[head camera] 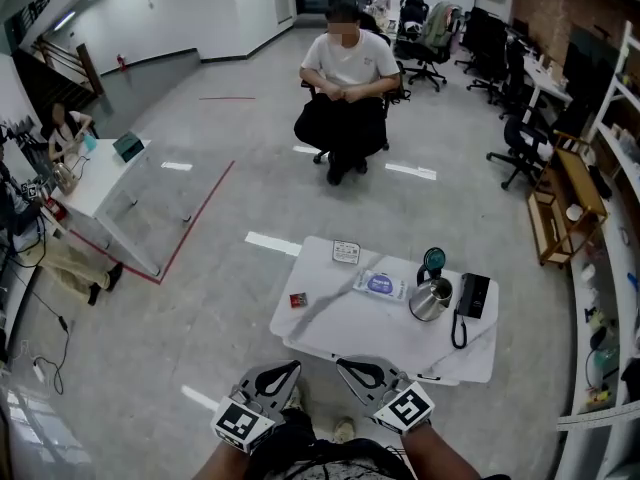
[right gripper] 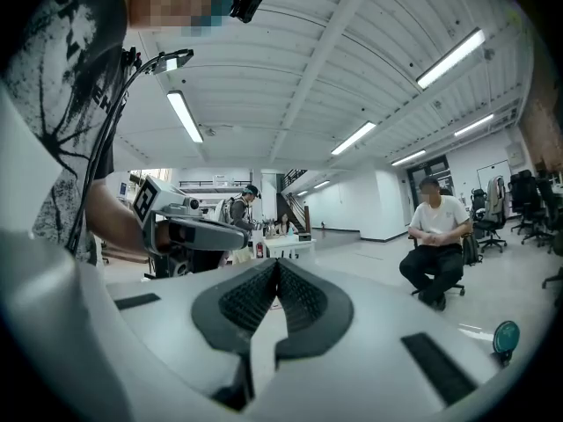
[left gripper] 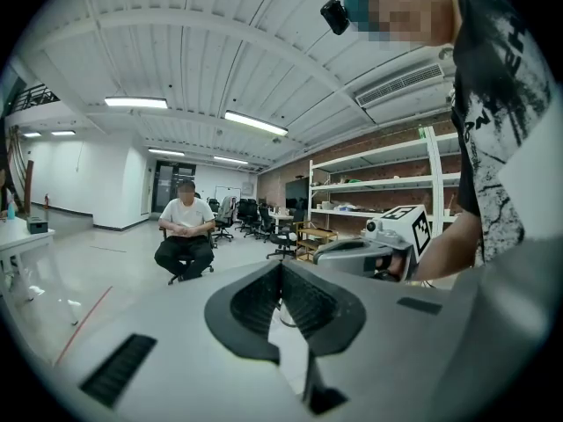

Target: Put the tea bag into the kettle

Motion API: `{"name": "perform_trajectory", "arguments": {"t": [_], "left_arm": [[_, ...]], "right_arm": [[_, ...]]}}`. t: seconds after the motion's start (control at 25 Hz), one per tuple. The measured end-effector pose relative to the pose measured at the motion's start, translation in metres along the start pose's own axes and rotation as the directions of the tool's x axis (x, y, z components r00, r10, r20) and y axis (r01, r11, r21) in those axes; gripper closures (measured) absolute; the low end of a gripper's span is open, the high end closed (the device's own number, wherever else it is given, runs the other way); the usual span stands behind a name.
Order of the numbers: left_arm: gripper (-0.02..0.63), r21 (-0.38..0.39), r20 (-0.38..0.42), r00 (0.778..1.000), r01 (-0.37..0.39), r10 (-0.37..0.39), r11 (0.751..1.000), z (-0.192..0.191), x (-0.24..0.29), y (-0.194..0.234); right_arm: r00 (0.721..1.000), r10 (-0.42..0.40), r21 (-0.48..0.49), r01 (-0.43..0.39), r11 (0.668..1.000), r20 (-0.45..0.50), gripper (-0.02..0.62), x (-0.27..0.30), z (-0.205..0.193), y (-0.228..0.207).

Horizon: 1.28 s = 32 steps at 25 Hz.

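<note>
Both tools, left (head camera: pixel 283 371) and right (head camera: pixel 362 373), sit shut and empty at lower centre. Tea bag (head camera: pixel 298 299) lies on the worktop's (head camera: pixel 380 333) left edge, kettle (head camera: pixel 431 299) centre right. Likely best: open 1 tool wide, then pinch the bag gently.

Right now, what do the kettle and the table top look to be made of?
The kettle looks like polished metal, probably stainless steel: its silver body shows bright reflections. The table has a smooth, matte white top, perhaps laminate or plastic; no grain shows, so the material stays open.
</note>
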<state>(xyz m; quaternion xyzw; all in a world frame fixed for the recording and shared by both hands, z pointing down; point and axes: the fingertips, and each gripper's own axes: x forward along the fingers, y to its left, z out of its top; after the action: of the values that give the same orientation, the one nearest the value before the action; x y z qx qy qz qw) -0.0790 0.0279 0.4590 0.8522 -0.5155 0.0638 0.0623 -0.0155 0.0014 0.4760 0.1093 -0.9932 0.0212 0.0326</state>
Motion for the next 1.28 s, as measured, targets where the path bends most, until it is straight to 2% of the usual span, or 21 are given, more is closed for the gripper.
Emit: {"name": "perform_trajectory", "arguments": {"t": [0.24,0.6,0.84,1.12,1.28], "left_arm": [[0.598,-0.034,0.02,1.0,0.023,-0.022,0.999,0.001,0.019,0.053],[0.599,-0.024,0.045,0.992,0.117,-0.116,0.993,0.013,0.044,0.16],[0.598,-0.04,0.04,0.988,0.148,-0.146,0.988,0.002,0.054,0.223],[0.598,-0.083,0.029,0.992,0.126,-0.124,0.988,-0.01,0.071,0.253],[0.599,-0.096,0.011,0.995,0.098,-0.098,0.99,-0.012,0.081,0.255]], "right_arm": [[1.0,-0.018,-0.024,0.017,1.0,-0.022,0.586,0.046,0.002,-0.029],[0.993,-0.102,-0.033,0.1,0.994,-0.054,0.586,0.142,0.009,-0.081],[0.992,-0.113,-0.072,0.108,0.991,-0.063,0.586,0.195,0.014,-0.101],[0.991,-0.084,-0.042,0.08,0.996,-0.105,0.586,0.223,0.0,-0.13],[0.983,-0.037,-0.031,0.032,0.999,-0.181,0.586,0.229,-0.037,-0.146]]}}
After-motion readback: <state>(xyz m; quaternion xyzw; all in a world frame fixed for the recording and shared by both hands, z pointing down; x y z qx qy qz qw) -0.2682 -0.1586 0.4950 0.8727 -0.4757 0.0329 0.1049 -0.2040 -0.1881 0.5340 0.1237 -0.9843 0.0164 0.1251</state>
